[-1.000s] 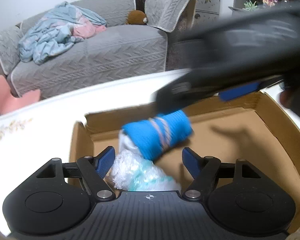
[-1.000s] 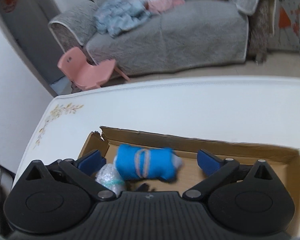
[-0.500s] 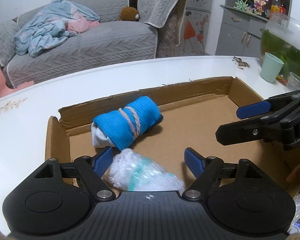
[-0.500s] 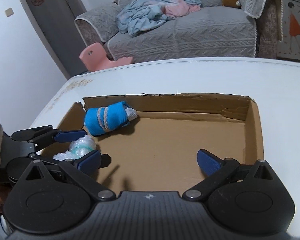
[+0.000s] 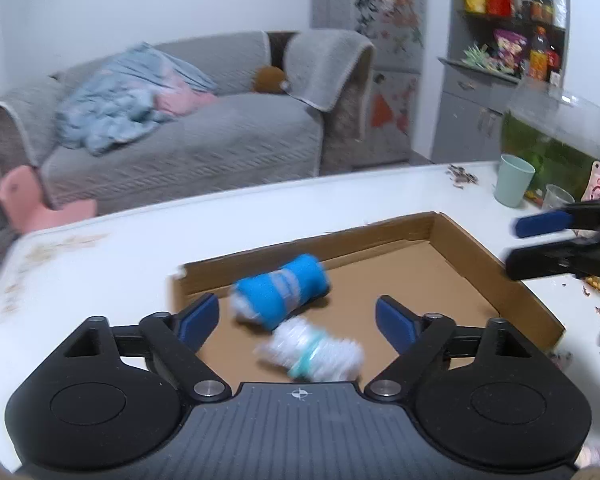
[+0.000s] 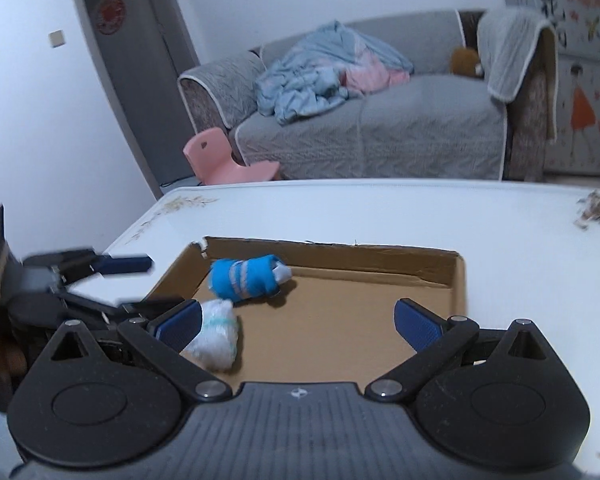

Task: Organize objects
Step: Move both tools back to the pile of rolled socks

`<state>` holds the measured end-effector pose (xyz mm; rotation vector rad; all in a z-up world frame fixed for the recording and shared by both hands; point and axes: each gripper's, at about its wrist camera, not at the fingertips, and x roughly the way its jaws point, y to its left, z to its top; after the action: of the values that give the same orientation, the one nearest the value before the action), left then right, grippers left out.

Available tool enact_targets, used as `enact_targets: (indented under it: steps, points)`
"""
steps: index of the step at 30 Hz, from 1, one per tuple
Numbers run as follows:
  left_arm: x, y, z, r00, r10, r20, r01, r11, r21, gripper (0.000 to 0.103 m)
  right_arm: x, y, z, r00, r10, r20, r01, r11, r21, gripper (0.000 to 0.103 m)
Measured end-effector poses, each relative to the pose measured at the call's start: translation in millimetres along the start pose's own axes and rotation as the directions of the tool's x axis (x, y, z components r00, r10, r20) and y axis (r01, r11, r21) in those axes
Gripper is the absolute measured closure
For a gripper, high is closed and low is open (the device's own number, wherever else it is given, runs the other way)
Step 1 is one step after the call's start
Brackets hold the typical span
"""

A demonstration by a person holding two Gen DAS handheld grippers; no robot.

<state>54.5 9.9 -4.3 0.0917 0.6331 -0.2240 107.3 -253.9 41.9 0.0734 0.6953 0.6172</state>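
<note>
A shallow cardboard box [image 5: 480, 256] [image 6: 340, 252] lies on the white table. On its floor near the far left corner rests a blue rolled cloth tied with string [image 5: 282, 294] [image 6: 246, 278]. Just in front of it lies a bubble-wrapped bundle with a teal band [image 5: 314, 354] [image 6: 216, 334]. My left gripper [image 5: 296, 310] hovers above the box's near left side, its jaws opening, with nothing pressed between the pads. My right gripper [image 6: 298, 312] stands open and empty over the box's near edge. Each gripper shows in the other's view, the right gripper [image 5: 540, 240] and the left gripper [image 6: 120, 280].
A teal cup [image 5: 514, 184], a clear cup [image 5: 556, 200], a fish tank [image 5: 556, 132] and scattered crumbs [image 5: 462, 178] sit at the table's far right. Beyond the table are a grey sofa [image 6: 380, 128] and a pink chair [image 6: 220, 156].
Both grippers have pulled back and up from the box. The blue roll, close between the right fingers a second ago, now lies on the box floor. The left jaws stand wider.
</note>
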Motion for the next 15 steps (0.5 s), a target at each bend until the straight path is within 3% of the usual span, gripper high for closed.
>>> enact_targets:
  steps: [3,7,11,15]
  points:
    - [-39.5,7.6,-19.7,0.998,0.046,0.033,-0.045,0.998,-0.033,0.003,-27.3,15.9,-26.1,1.0,-0.005,0.018,0.005,1.0,-0.021,0.001]
    - [-84.9,22.1,-58.3,0.991,0.127,0.045,-0.123,0.988,-0.093,0.003,-58.4,38.4,-65.0,0.999,0.012,0.049,-0.01,0.999,-0.039,0.001]
    - [-122.8,28.1,-97.0,0.973,0.224,0.05,-0.216,0.968,-0.132,0.001,-75.8,53.7,-94.8,0.997,0.012,0.081,-0.008,0.998,-0.056,0.001]
    - [-135.8,29.8,-126.7,0.968,0.25,-0.019,-0.248,0.947,-0.205,0.0,-77.0,63.9,-122.6,0.997,-0.004,0.076,0.01,0.997,-0.081,0.001]
